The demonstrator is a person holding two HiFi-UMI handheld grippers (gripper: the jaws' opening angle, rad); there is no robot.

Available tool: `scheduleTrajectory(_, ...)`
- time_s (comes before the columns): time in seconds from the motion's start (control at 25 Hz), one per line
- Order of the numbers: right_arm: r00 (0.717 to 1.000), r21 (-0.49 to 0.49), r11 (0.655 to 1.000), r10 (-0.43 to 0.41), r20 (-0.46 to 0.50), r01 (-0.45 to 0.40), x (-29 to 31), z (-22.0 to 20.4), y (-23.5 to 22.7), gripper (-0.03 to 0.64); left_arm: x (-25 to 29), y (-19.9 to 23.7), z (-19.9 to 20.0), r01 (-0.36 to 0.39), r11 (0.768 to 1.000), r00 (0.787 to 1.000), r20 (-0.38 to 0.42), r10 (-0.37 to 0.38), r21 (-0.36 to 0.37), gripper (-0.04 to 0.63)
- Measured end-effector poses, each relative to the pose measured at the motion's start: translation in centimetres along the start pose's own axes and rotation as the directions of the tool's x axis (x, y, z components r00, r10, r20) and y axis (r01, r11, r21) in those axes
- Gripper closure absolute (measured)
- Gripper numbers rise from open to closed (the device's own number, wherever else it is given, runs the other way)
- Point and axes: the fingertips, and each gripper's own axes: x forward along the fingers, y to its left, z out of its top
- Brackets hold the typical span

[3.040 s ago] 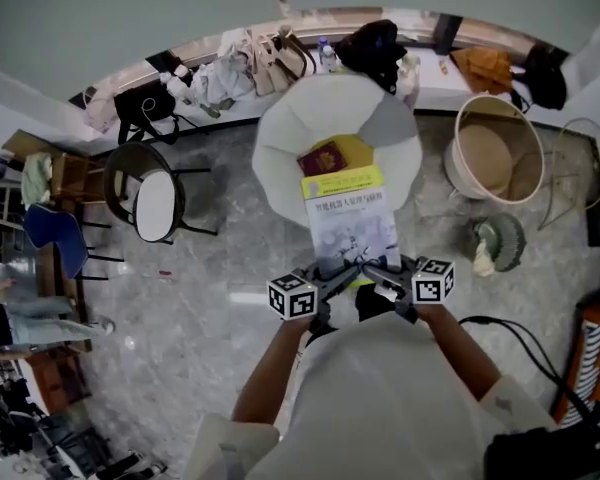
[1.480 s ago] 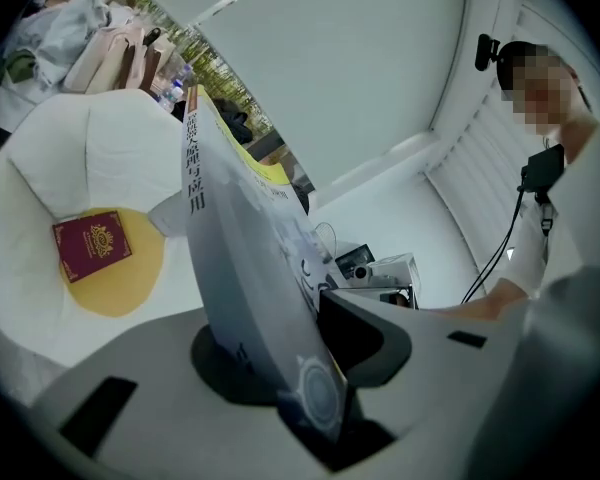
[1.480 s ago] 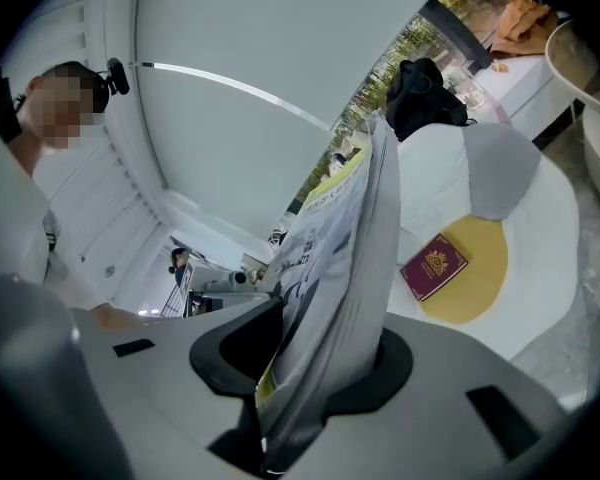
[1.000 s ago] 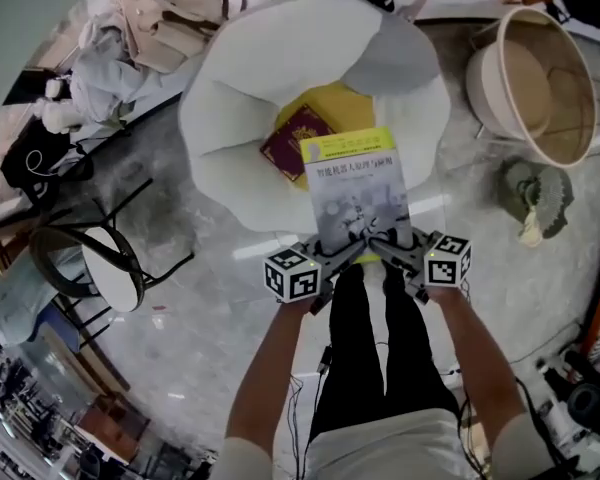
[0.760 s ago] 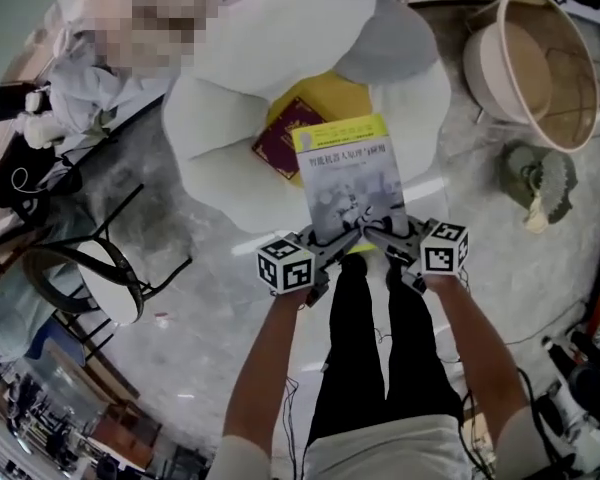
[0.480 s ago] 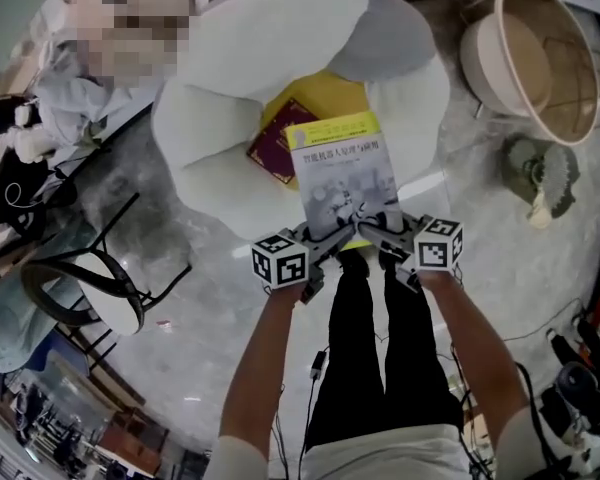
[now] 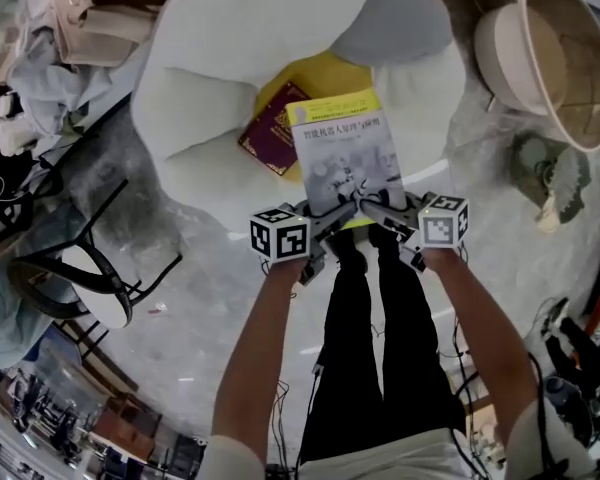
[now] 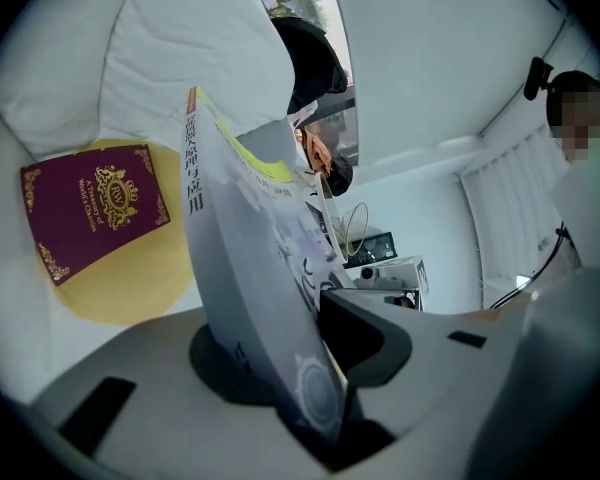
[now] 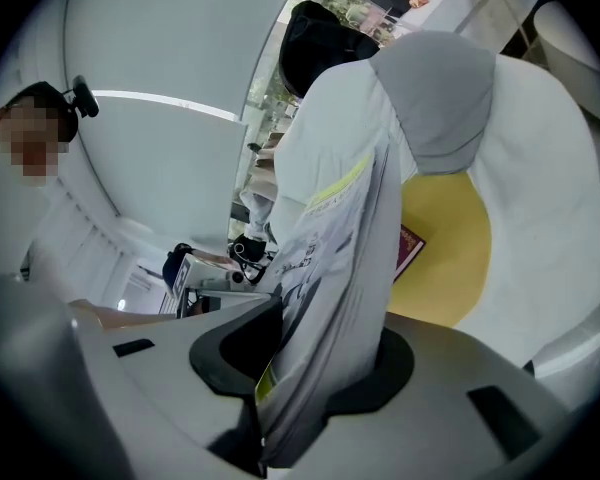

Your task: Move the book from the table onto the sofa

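A pale marble floor point(image 7: 230, 298) fills the head view, and a white sofa point(image 7: 190, 88) of rounded, petal-like cushions serves as the landmark. Left of the sofa stands one black-framed chair point(image 7: 75, 283). On the sofa's yellow seat point(image 7: 330, 73) lies one maroon book point(image 7: 273, 140), flat and just left of the grey-and-yellow book point(image 7: 342, 153) that the task concerns, so there are two books in all. One grey cushion point(image 7: 395, 23) sits at the sofa's back right, and one round basket point(image 7: 555, 63) stands on the floor to the sofa's right. The grey-and-yellow book hangs over the front of the sofa, its far end above the yellow seat. Whether it touches the seat I cannot tell. Two tools carry it. The left tool point(image 7: 328, 218) is clamped on its near left corner and the right tool point(image 7: 375, 208) on its near right corner, each with jaws narrowed onto cover and pages. Gripping both near corners probably keeps the floppy book level and leaves its far end free to land first. The book does not yet look set down on the sofa.
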Motion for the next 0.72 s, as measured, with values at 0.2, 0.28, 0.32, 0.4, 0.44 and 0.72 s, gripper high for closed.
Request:
scheduleTrajectory(0.2,1.0,0.005,1.0,-0.005,-0.03,0.005,1.1,1.5,-3.1,0.48,2.0,2.9,1.3,-0.039,0.998,0.999,0.0,0.039,-0.053,0.468)
scheduleTrajectory(0.28,0.999,0.009,1.0,-0.012,-0.047,0.013,1.3,2.2,-4.3,0.479,3.0,4.0,1.9,-0.056,0.995,0.998,-0.005,0.056,-0.077,0.463)
scheduleTrajectory(0.32,0.998,0.008,1.0,-0.014,-0.053,0.015,1.5,2.6,-5.0,0.478,3.5,4.7,2.2,-0.062,0.994,0.998,-0.004,0.062,-0.09,0.46)
scheduleTrajectory(0.4,0.998,-0.002,1.0,-0.017,-0.059,0.017,1.8,3.5,-6.5,0.477,4.6,5.9,2.9,-0.065,0.99,0.998,0.005,0.066,-0.123,0.452)
scheduleTrajectory(0.44,0.998,-0.006,1.0,-0.018,-0.062,0.018,2.0,3.9,-7.3,0.477,5.2,6.4,3.3,-0.063,0.988,0.998,0.011,0.066,-0.142,0.446)
scheduleTrajectory(0.72,0.995,-0.023,0.999,-0.044,-0.094,0.042,2.9,6.2,-13.2,0.476,9.1,10.5,5.4,-0.09,0.978,0.994,0.04,0.099,-0.186,0.431)
